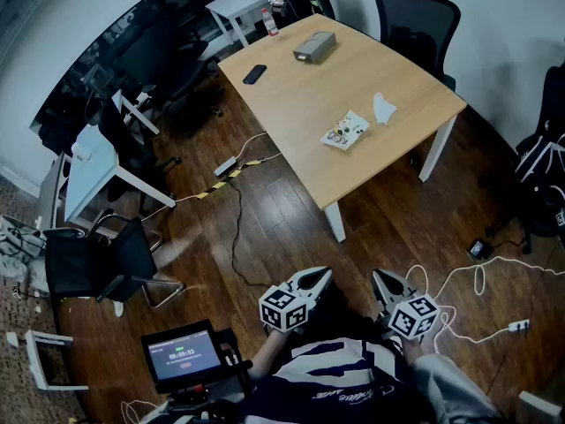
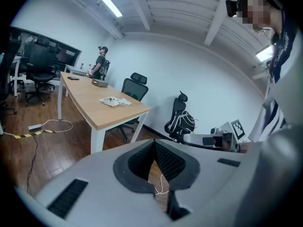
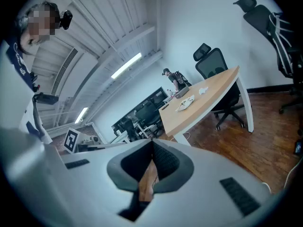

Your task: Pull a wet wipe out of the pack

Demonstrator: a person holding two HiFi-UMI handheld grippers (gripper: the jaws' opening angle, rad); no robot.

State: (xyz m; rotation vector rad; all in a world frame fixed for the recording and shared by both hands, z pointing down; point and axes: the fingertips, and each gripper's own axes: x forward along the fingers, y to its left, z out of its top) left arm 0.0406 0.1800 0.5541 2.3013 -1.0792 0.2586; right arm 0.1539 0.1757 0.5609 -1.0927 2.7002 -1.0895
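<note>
A small screen (image 1: 181, 353) glows at lower left, at the edge of the wood floor (image 1: 265, 228), as a person stands well back from a pale wooden surface (image 1: 291, 104) with a gripper in each hand, both held close to the body.

The left gripper (image 1: 323, 274) points toward the surface. Its own view shows its fingers (image 2: 142, 162) pressed together at the tips with nothing between them.

The wet wipe pack (image 1: 344, 132), flat with a printed top, lies toward the near right part of the surface, a little in from the edge and well apart from both grippers. A crumpled white sheet (image 1: 384, 109) sits just beside it, farther from the person. Whether a wipe already sticks out of the pack's opening cannot be told at this distance.

The right gripper (image 1: 378, 275) is likewise closed and empty, its fingers (image 3: 165, 162) meeting at the tips.

The pack looks like a light pouch of soft film, so it will probably slide or lift off the surface if a wipe is tugged from it unrestrained. One gripper would likely have to pin it down near an end, clear of the opening. The wipe itself should be limp, damp and easily stretched or torn. The best hold is probably a firm pinch on whatever fold shows at the top opening, drawn up steadily, not snatched, so the next sheet does not trail out with it.
</note>
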